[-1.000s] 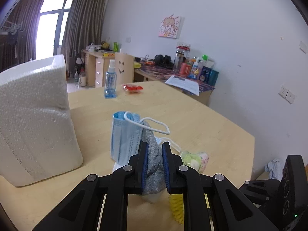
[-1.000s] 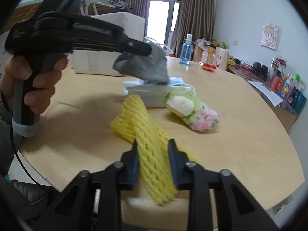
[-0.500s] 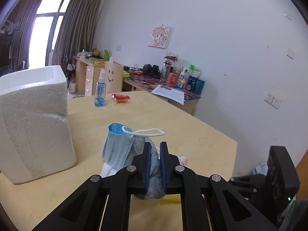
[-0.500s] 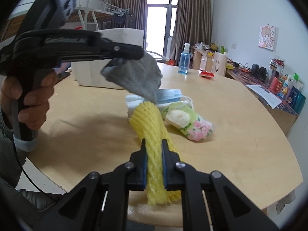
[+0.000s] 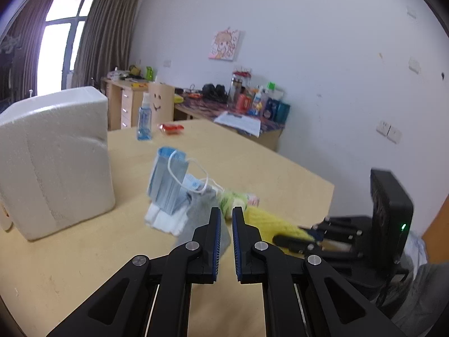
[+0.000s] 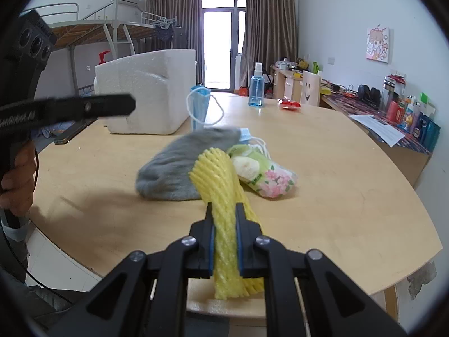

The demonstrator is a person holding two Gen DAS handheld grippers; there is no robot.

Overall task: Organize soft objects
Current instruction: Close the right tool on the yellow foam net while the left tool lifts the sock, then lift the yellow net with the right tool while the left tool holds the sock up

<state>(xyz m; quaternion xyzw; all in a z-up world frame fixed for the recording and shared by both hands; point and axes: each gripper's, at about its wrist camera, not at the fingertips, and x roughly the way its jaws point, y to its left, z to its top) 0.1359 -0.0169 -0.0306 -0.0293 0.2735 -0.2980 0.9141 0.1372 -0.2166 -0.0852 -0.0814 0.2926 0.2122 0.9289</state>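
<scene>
A grey cloth (image 6: 179, 165) lies in a blurred heap on the wooden table (image 6: 336, 196), free of any gripper; the left wrist view shows the grey cloth (image 5: 199, 210) just past my left fingers. My left gripper (image 5: 226, 213) is shut with nothing between its pads, and in the right wrist view this left gripper (image 6: 129, 106) hangs above and left of the cloth. My right gripper (image 6: 224, 207) is shut on a yellow foam net (image 6: 216, 174), which it holds by its near end. A blue face mask (image 6: 199, 106) stands up behind the cloth. A floral tissue pack (image 6: 269, 179) lies right of the net.
A white foam box (image 6: 148, 95) stands at the table's far left. A blue spray bottle (image 6: 256, 87) and a red packet (image 6: 289, 104) sit at the far edge. A hand (image 6: 16, 182) grips the left tool. White tissue (image 5: 165, 219) lies under the mask.
The grey cloth has come out of my left gripper and dropped onto the table. My left gripper has drawn back from the pile. My right gripper closed on the yellow net.
</scene>
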